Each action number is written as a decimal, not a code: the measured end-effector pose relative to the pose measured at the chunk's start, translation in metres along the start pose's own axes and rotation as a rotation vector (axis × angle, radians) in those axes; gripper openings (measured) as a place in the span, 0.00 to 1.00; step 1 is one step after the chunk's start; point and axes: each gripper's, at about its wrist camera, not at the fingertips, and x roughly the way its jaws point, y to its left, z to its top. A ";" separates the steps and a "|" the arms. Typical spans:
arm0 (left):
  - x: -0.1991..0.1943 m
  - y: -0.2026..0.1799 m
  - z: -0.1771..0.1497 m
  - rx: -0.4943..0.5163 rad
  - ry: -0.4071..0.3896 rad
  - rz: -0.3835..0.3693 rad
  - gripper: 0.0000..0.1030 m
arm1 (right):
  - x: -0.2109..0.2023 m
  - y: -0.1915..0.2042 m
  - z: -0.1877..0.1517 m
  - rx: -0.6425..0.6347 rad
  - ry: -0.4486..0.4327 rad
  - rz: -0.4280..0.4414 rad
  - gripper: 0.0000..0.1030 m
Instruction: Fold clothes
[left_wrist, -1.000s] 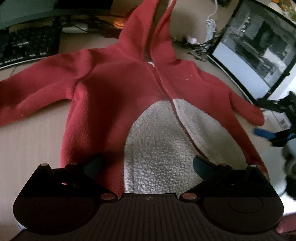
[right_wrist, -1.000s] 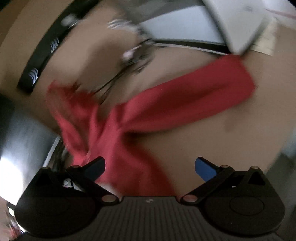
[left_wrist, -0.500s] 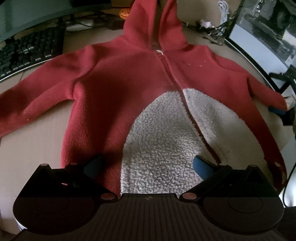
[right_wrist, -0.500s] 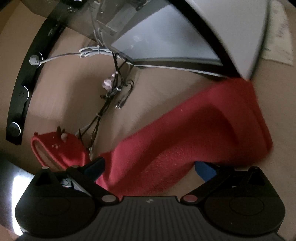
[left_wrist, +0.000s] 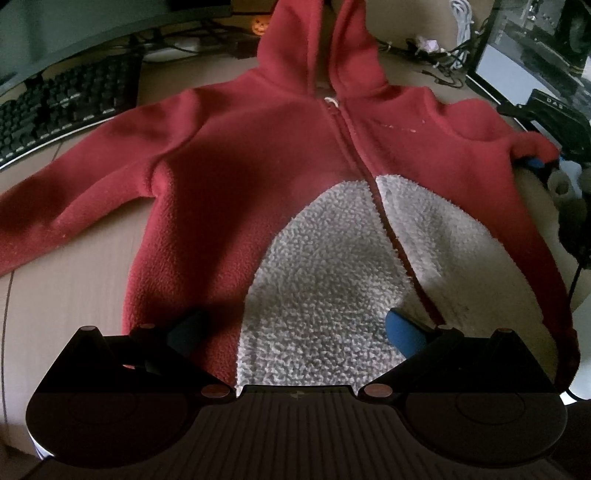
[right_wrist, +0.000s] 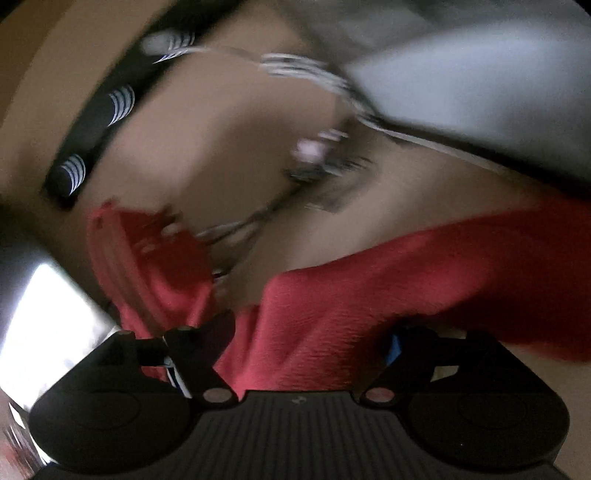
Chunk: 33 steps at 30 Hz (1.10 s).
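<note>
Nearest in the left wrist view, the left gripper (left_wrist: 295, 328) hangs over the hem of a red hoodie (left_wrist: 258, 166), its jaws spread wide and pinching nothing, with the white fleece belly panel (left_wrist: 332, 266) lying between and below the fingers. The hoodie lies flat, front up and zipped, on a tan tabletop (left_wrist: 74, 280), one sleeve stretched out to the picture's left edge and the hood pointing away. Its other sleeve (left_wrist: 517, 147) ends at the picture's right, where the blue fingertip of the right gripper (left_wrist: 535, 162) sits at the cuff. In the blurred right wrist view, the right gripper (right_wrist: 314, 336) has that red sleeve (right_wrist: 406, 273) running between its jaws, which are closing; whether the pads press the cloth yet I cannot tell. Farther back, a black keyboard (left_wrist: 62, 107) lies left of the hood, a tangle of cables (left_wrist: 439, 55) right of it, and a monitor (left_wrist: 535, 48) stands at the far right.
</note>
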 end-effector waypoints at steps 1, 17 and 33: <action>0.000 0.000 0.001 0.000 0.002 0.001 1.00 | 0.001 0.019 0.001 -0.087 -0.002 0.016 0.77; -0.008 0.010 -0.012 -0.030 -0.087 -0.052 1.00 | 0.089 0.232 -0.125 -0.920 0.400 0.067 0.90; -0.001 0.051 0.069 -0.360 -0.204 -0.410 1.00 | -0.054 0.117 -0.078 -0.632 0.257 -0.212 1.00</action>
